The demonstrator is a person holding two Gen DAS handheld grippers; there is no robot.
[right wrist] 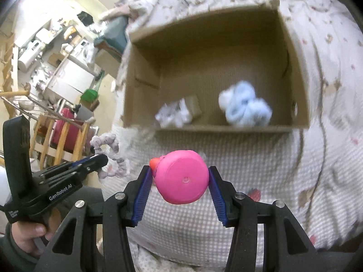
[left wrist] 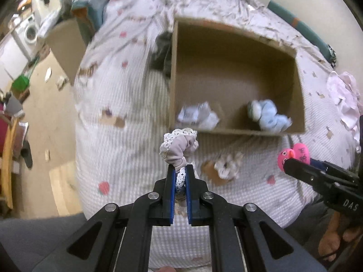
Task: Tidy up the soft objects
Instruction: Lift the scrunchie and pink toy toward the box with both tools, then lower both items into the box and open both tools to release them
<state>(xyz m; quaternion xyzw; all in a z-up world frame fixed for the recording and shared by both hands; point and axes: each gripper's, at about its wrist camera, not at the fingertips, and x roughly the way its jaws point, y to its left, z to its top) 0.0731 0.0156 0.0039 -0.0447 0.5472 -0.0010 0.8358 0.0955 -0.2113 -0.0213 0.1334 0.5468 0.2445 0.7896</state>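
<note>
My left gripper (left wrist: 179,170) is shut on a beige lace-edged scrunchie (left wrist: 179,149) and holds it above the bed, just short of the near wall of an open cardboard box (left wrist: 236,131). The scrunchie also shows in the right wrist view (right wrist: 111,158). My right gripper (right wrist: 179,170) is shut on a pink rubber duck (right wrist: 181,176), held above the bed in front of the box (right wrist: 226,128). The duck shows at the right in the left wrist view (left wrist: 293,156). Inside the box lie a white soft item (left wrist: 197,115) and a light blue plush (left wrist: 267,115).
The box rests on a bed with a white patterned quilt (left wrist: 127,136). A dark cloth (left wrist: 161,52) lies at the box's left side and pink fabric (left wrist: 344,99) at the right. The floor and furniture lie to the left (left wrist: 45,113).
</note>
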